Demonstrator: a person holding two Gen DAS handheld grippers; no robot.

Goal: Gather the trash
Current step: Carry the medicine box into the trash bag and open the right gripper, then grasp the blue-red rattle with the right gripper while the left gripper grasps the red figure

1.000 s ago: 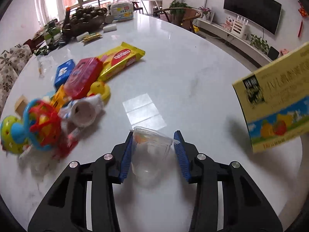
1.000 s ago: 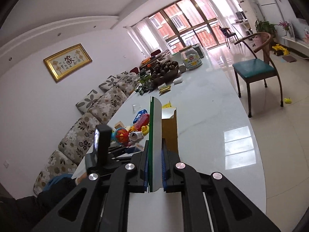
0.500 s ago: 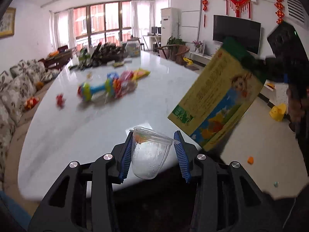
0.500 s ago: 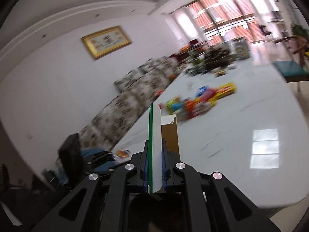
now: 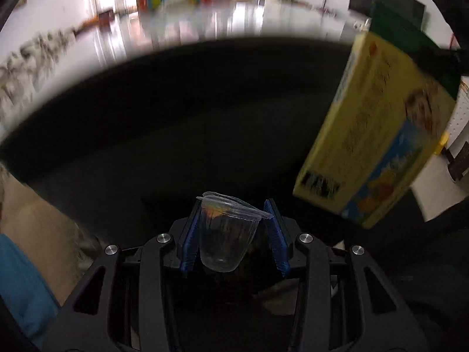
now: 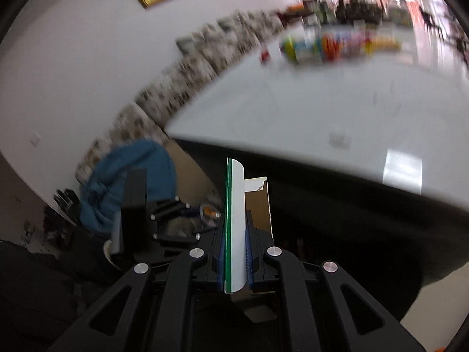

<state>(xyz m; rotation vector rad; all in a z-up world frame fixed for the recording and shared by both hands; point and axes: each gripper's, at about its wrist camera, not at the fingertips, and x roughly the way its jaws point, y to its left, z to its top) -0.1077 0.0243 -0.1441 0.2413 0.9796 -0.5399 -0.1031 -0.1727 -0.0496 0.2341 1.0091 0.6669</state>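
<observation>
Between our left gripper's [image 5: 233, 236] ribbed blue pads we clamp a clear plastic cup [image 5: 226, 234], thin-walled and tapered, its peeled film lid crumpled at the rim with an orange smear beneath. Our right gripper [image 6: 234, 252] is closed tight on a flat cardboard box [image 5: 378, 135], glossy yellow with a green end and blue printed band, seen edge-on as a thin white and green strip. Both hang off the rounded near edge of the glossy white tabletop [image 6: 307, 111], over dark shadow.
</observation>
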